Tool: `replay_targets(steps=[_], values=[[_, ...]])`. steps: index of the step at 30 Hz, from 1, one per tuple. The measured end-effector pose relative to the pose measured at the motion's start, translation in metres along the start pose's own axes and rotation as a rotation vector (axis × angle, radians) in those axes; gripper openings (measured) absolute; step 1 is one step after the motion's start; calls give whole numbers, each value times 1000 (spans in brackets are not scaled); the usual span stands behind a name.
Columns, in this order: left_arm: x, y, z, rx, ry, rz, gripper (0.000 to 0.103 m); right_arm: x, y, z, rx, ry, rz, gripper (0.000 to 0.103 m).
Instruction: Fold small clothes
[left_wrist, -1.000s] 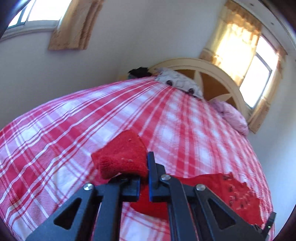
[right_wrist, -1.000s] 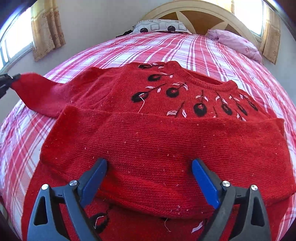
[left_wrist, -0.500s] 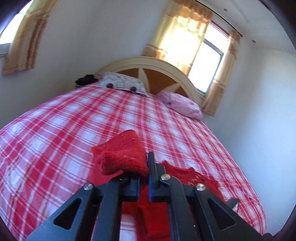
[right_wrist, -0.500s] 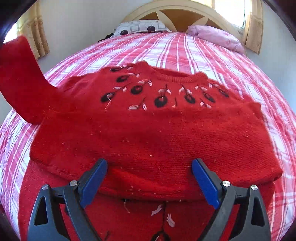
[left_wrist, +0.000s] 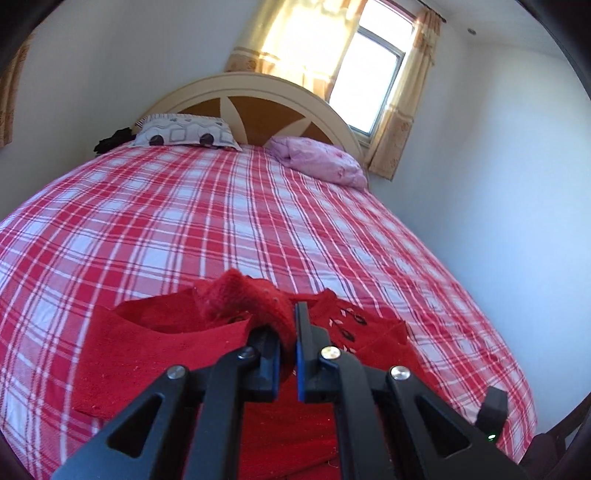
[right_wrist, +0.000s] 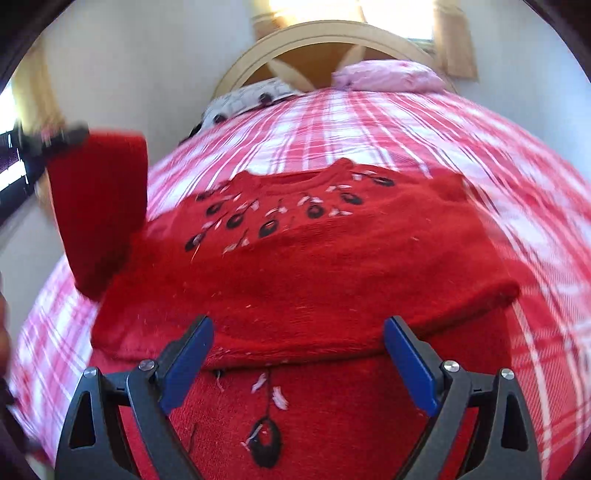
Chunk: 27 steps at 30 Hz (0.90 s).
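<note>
Red-checked bed (left_wrist: 221, 206) carries a red sweater (right_wrist: 314, 266) spread flat, its sleeve (right_wrist: 99, 206) lifted in the left gripper (left_wrist: 286, 354)'s closed jaws while the right gripper (right_wrist: 295, 362) hovers open above; the sleeve should land straight across the chest.

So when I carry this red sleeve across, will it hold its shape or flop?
Probably flop: the sleeve droops from the left gripper. The knit looks thick, so it likely folds in soft curves. Its fuzzy surface should grip the sweater, not slide.
</note>
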<state>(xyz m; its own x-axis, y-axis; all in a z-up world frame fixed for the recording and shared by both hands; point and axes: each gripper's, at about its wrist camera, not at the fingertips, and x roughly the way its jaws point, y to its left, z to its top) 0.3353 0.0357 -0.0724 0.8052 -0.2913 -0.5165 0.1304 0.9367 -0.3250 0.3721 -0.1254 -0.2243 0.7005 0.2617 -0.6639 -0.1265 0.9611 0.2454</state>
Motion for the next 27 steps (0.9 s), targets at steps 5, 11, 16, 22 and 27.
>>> replay_targets(steps=[5,11,16,22,27], values=[[39,-21,-20,32,110,-40,6,-3,-12,-4,75,-18,32,93],[46,-41,-35,109,161,-71,52,-1,-16,-7,85,-12,36,93],[16,-31,-34,151,72,-16,90,-1,-19,-8,97,-17,49,93],[-5,20,-69,205,78,290,103,-9,-27,-9,138,-61,102,93],[-8,55,-95,197,120,443,103,-18,-24,-7,129,-111,119,93]])
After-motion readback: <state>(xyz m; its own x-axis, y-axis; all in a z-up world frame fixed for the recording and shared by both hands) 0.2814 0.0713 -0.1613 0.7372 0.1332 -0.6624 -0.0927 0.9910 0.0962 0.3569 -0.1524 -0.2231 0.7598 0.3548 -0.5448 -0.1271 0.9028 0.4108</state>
